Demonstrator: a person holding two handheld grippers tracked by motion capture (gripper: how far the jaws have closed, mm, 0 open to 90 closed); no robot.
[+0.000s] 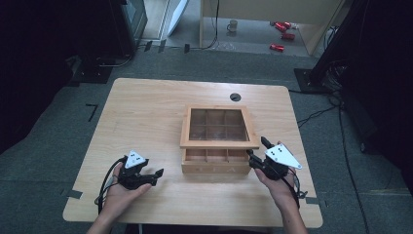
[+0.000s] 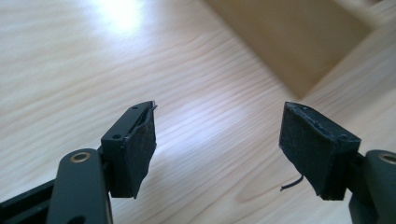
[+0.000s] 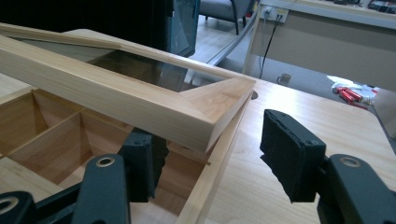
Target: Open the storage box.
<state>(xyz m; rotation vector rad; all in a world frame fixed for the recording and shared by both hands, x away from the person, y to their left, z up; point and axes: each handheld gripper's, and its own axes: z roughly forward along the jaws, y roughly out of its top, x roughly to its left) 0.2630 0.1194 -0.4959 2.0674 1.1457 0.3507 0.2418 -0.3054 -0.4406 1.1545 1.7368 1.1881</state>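
A wooden box [image 1: 214,168] with several compartments stands mid-table. Its glass-paned lid [image 1: 219,143] is tilted up at the front, showing the front row of compartments. My right gripper [image 1: 256,147] is open at the box's front right corner. In the right gripper view the gripper [image 3: 215,154] straddles the box's side wall [image 3: 210,186], with one jaw inside under the lid's corner [image 3: 219,100] and one outside. My left gripper [image 1: 157,175] rests open on the table left of the box. Between its pads [image 2: 140,149] is bare wood, with the box's side [image 2: 299,42] ahead.
The wooden table [image 1: 146,112] has a round cable hole [image 1: 235,96] behind the box. On the floor beyond stand a mug [image 1: 233,25] and red cans [image 1: 282,34]. Dark equipment flanks both sides of the table.
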